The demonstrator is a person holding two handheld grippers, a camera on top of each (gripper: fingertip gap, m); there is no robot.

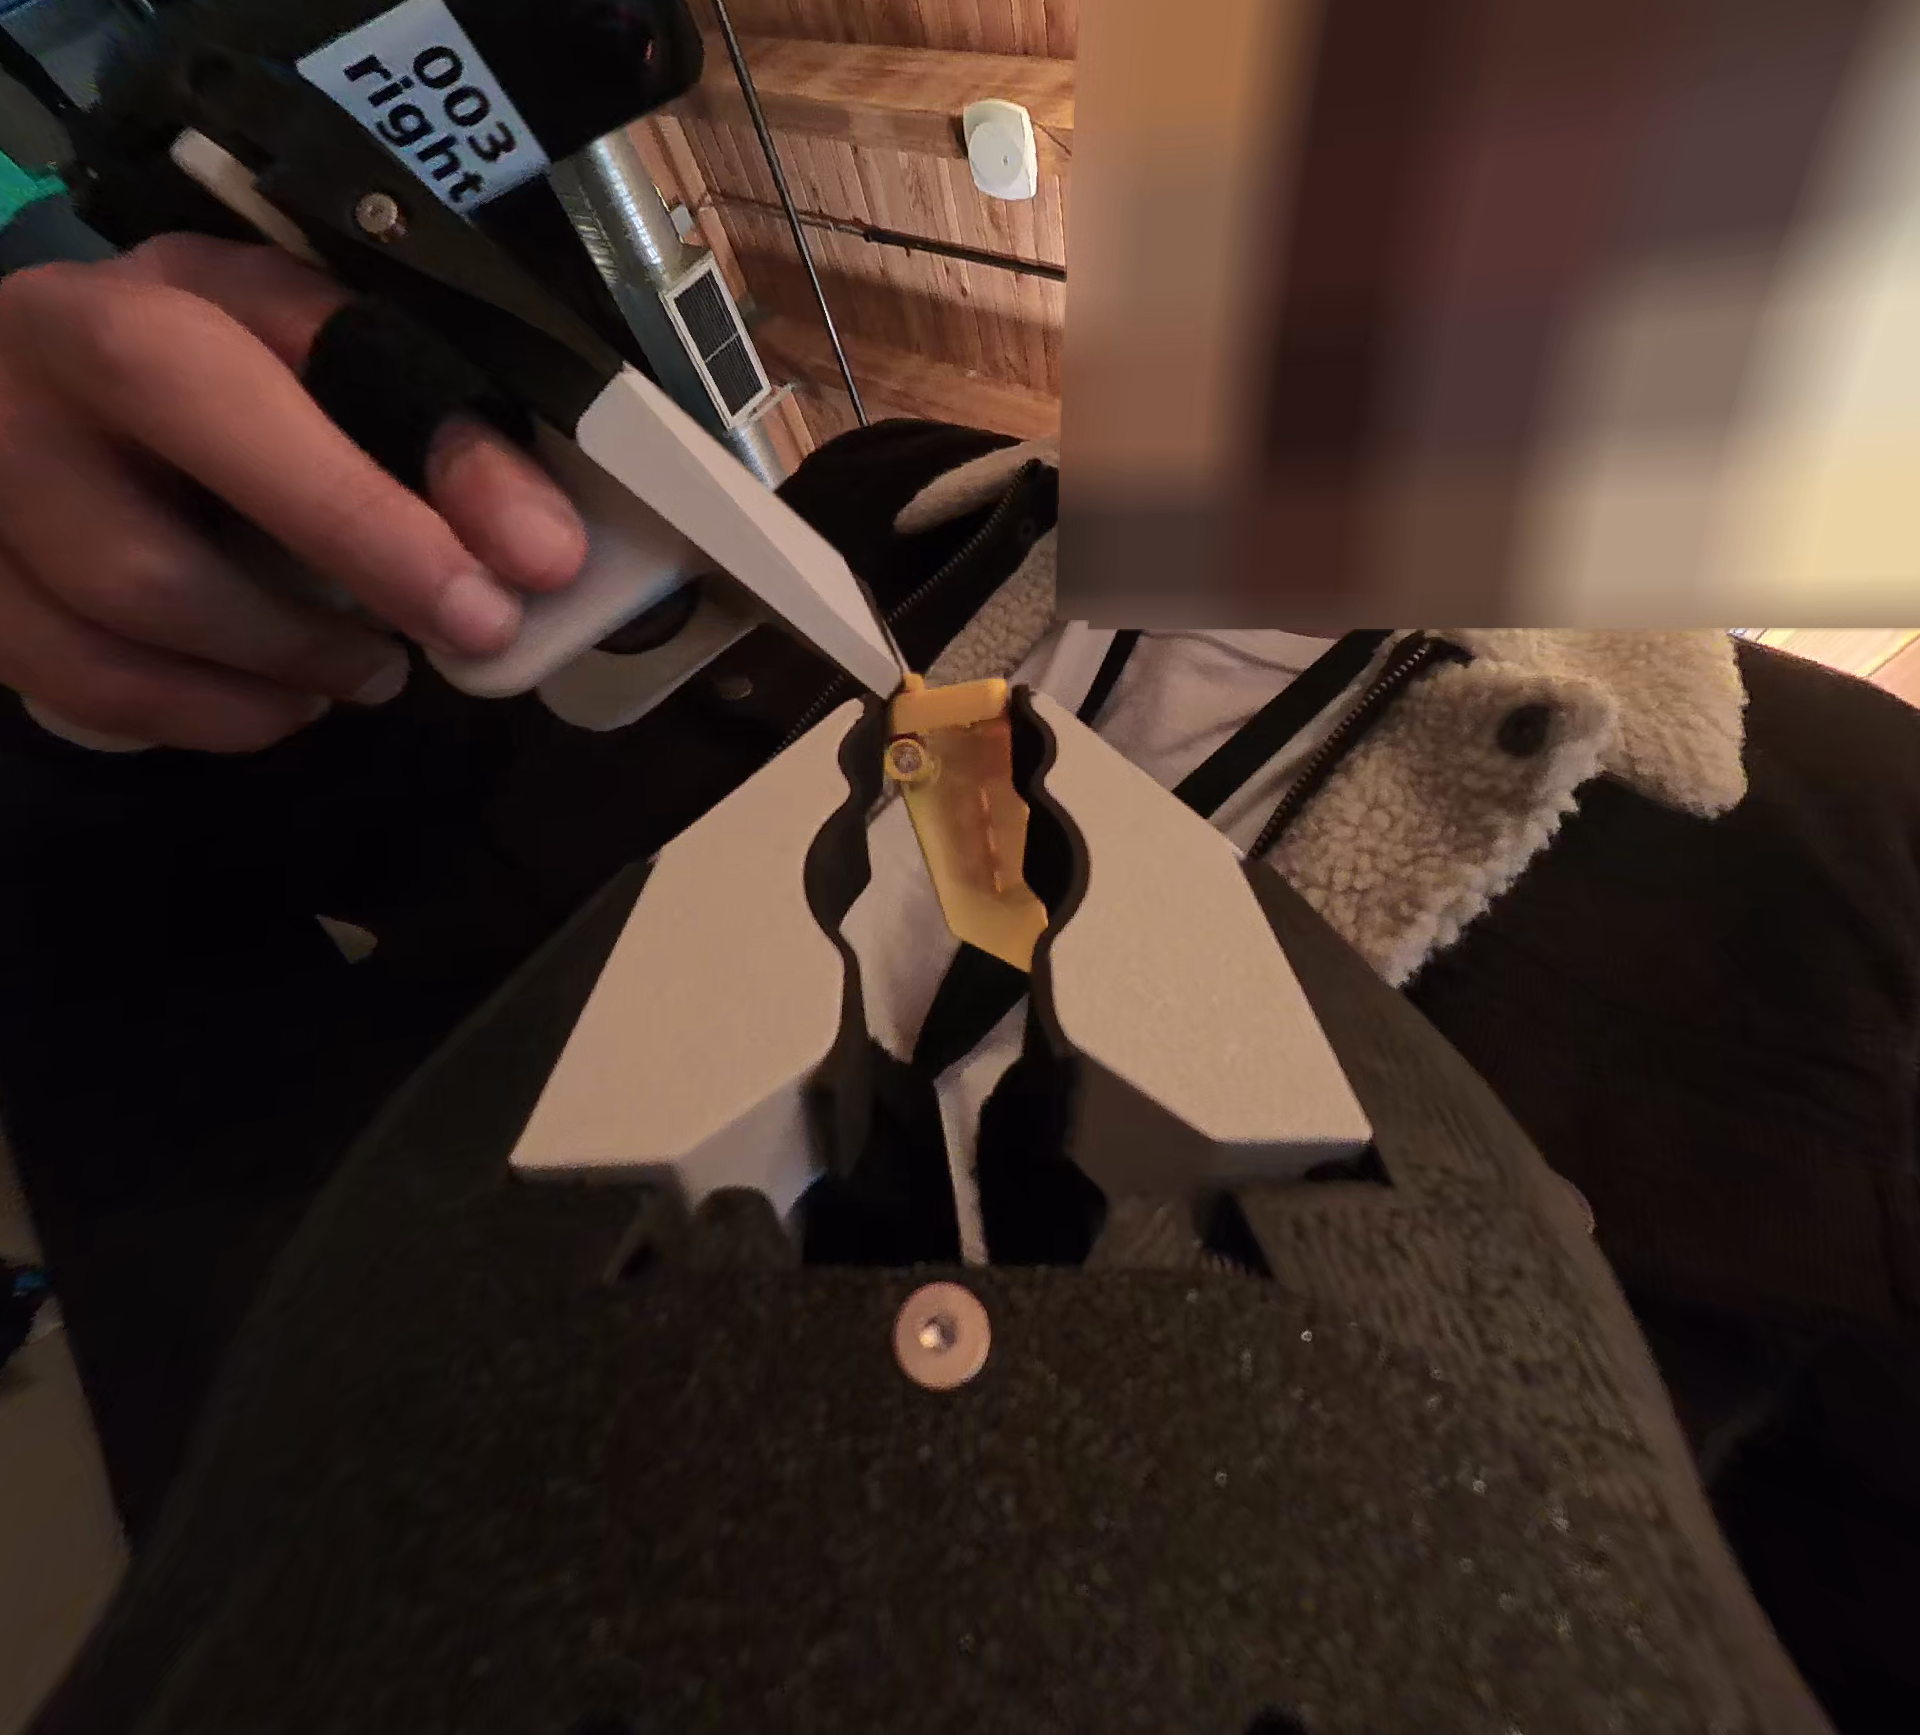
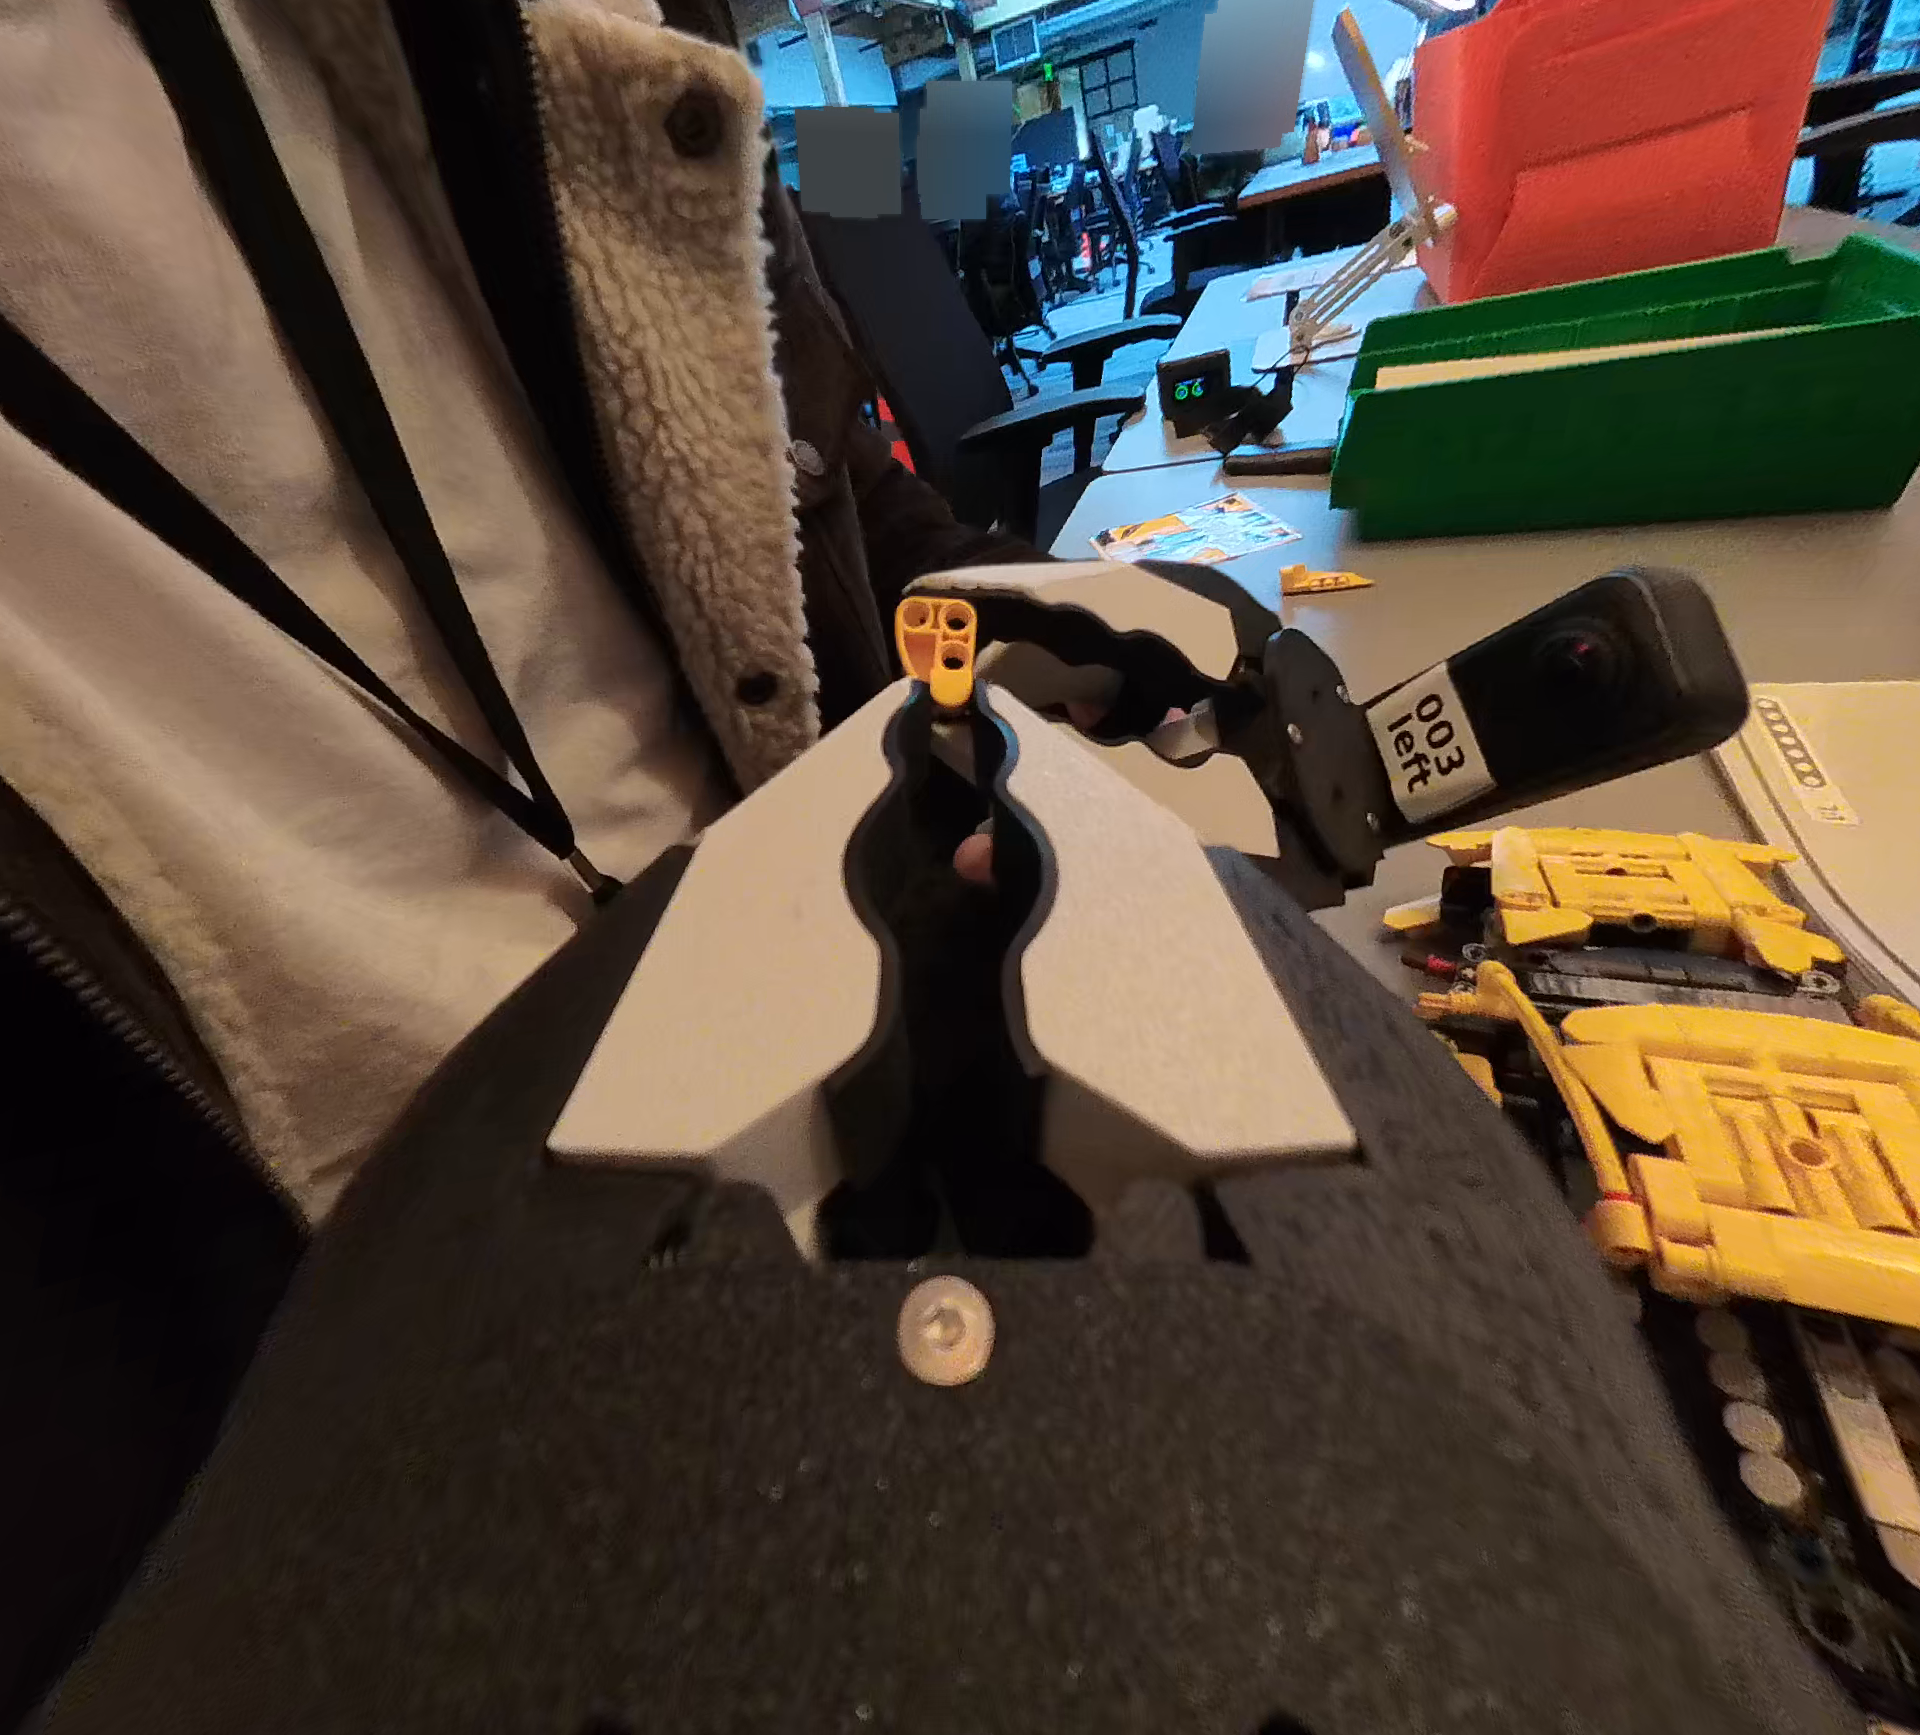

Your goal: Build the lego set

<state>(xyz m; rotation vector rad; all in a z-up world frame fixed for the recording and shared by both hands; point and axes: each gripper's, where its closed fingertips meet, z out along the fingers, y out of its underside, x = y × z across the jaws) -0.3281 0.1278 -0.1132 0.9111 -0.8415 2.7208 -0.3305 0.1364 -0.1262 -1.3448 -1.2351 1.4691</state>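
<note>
Two grippers meet in mid-air in front of a person's fleece-collared jacket, both on one small yellow lego panel. The left gripper has its jaws pressed in on that panel, which sits slanted between the pale fingers with its upper end clamped at the tips and its lower end against the right-hand finger. The right gripper comes in from the side; its jaws are nearly together at the tips, pinching the end of the same panel, seen end-on in the right wrist view with three round holes. One bare hand shows, wrapped around the right gripper's handle.

On the grey table lies one large, partly built yellow lego model, with a black link track along its near edge. One loose yellow piece rests farther back, near one printed instruction sheet. Behind these stand one green bin and one red bag. One small black device with a lit screen sits left of the bin. The left gripper's body and camera hang over the table between the panel and the model.
</note>
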